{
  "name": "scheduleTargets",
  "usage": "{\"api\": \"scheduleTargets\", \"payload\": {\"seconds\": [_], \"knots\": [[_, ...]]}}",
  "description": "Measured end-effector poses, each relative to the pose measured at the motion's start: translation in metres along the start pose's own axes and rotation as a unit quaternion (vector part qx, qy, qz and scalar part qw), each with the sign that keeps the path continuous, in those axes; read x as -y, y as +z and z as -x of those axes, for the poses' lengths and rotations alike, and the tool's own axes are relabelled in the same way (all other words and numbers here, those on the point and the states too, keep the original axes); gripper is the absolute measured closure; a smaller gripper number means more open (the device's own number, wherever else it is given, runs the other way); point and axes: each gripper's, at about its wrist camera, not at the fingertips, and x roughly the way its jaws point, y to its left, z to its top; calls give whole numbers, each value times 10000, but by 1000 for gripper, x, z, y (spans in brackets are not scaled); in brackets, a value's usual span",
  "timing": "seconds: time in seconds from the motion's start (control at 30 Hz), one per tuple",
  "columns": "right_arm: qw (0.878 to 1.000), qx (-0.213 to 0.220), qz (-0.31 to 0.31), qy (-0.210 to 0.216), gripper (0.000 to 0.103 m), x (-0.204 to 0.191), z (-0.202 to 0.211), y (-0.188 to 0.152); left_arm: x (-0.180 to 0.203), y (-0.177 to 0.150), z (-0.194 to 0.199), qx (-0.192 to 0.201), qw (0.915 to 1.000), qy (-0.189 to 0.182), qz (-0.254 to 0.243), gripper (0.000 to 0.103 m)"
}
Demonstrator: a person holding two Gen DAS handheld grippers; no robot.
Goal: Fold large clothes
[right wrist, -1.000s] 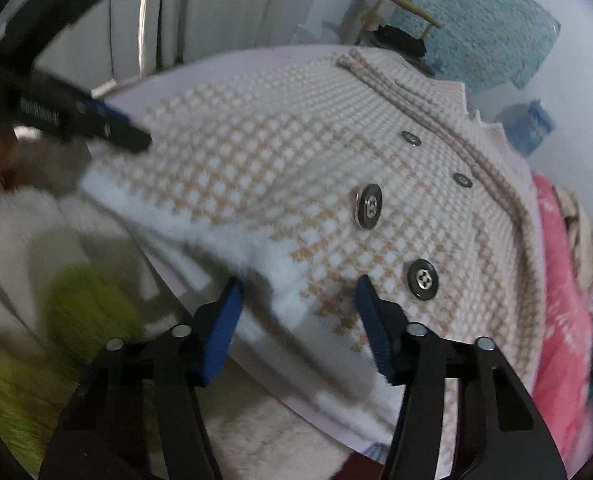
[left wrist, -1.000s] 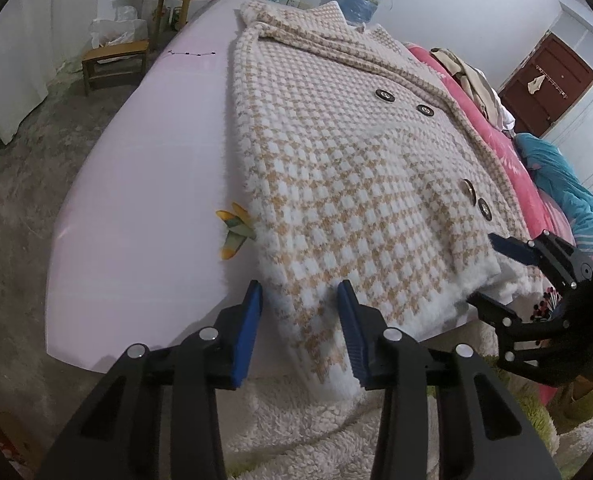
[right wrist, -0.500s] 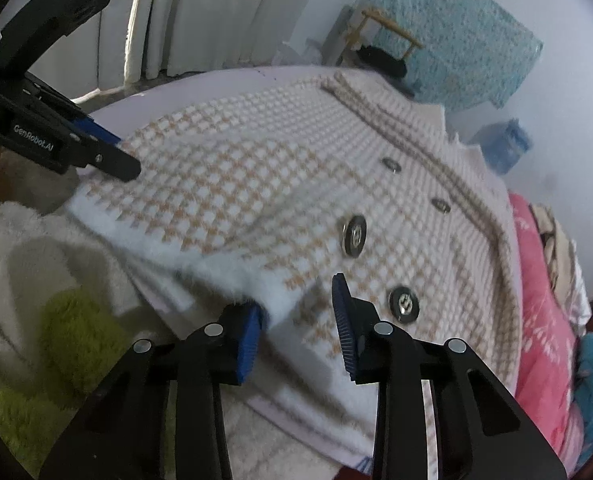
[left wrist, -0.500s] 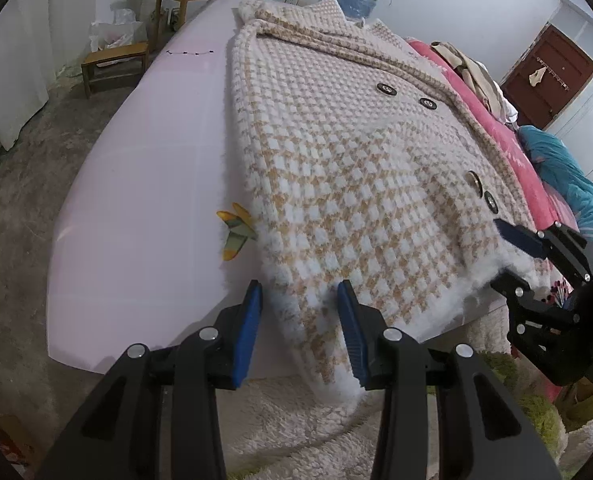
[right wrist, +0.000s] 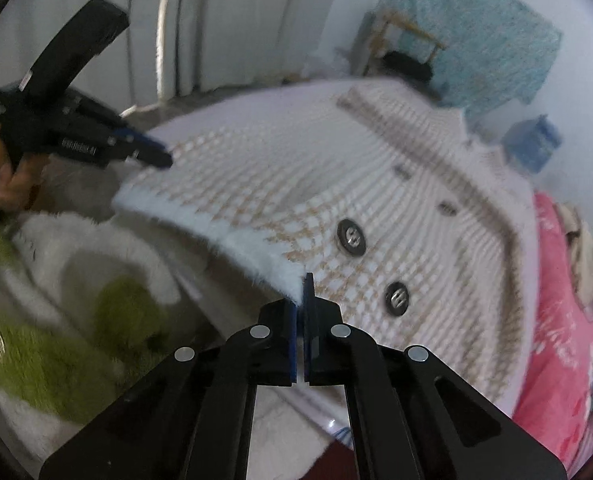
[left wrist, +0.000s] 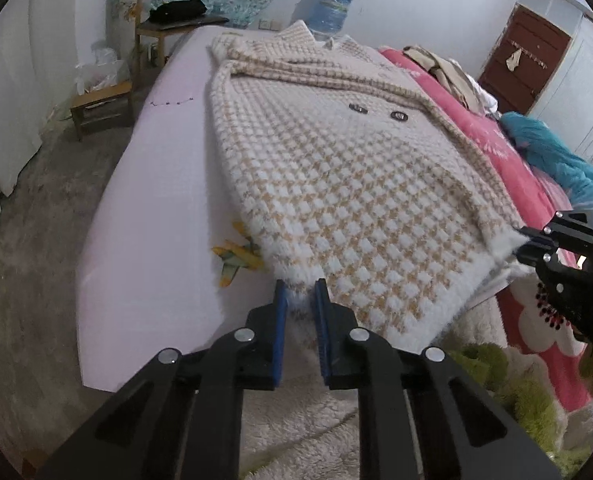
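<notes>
A cream and tan houndstooth coat [left wrist: 336,184] with dark buttons lies flat on the pale lilac bed [left wrist: 156,220]. My left gripper [left wrist: 300,294] is at the hem's left corner; its jaws are closing, with the white fuzzy hem between the blue pads, which press on it. In the right wrist view my right gripper [right wrist: 301,292] is shut on the hem's other corner, beside two buttons [right wrist: 350,237]. The hem hangs raised and stretched between the two grippers. The right gripper [left wrist: 536,244] also shows at the left view's right edge. The left gripper [right wrist: 158,158] appears at the right wrist view's upper left.
A fluffy white and green blanket [left wrist: 496,380] lies below the bed's near edge. A pink quilt [left wrist: 476,132] and a turquoise blanket [left wrist: 556,160] lie to the right. A wooden stool [left wrist: 100,108], a chair [left wrist: 168,20] and a water bottle [left wrist: 332,4] stand beyond.
Both grippers have closed onto the coat's hem. The right gripper has risen, and the hem's near edge has lifted off the bed and pulled straight between them.
</notes>
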Motion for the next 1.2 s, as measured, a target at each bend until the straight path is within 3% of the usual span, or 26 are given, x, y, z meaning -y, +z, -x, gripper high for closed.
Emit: {"api": "scheduleTargets", "payload": {"seconds": [0.13, 0.3, 0.37, 0.43, 0.63, 0.73, 0.9, 1.07, 1.2], "knots": [[9992, -341, 204, 100, 103, -10, -27, -10, -11, -2, -13, -364, 9989, -91, 282, 89], [9966, -217, -489, 629, 96, 5, -21, -3, -22, -4, -9, -564, 9958, -474, 551, 89], [9939, -233, -726, 803, 88, 13, -19, -6, -23, -8, -12, -728, 9935, -589, 645, 87], [9907, -198, -952, 948, 72, 14, -13, -11, -25, -11, -15, -841, 9912, -700, 742, 86], [9803, 78, -1759, 892, 50, 26, 11, -24, -23, -16, -22, -978, 9867, -850, 977, 77], [9640, 241, -2520, 816, 45, 49, 24, -40, -23, -17, -24, -985, 9860, -891, 1010, 72], [9153, 482, -3989, 276, 44, 105, 48, -85, -20, -17, -23, -957, 9879, -830, 892, 71], [8847, 382, -4627, -420, 44, 129, 59, -119, -16, -18, -20, -924, 9904, -722, 734, 71], [8675, 202, -4937, -576, 44, 135, 49, -135, -9, -18, -22, -884, 9929, -557, 566, 71]]}}
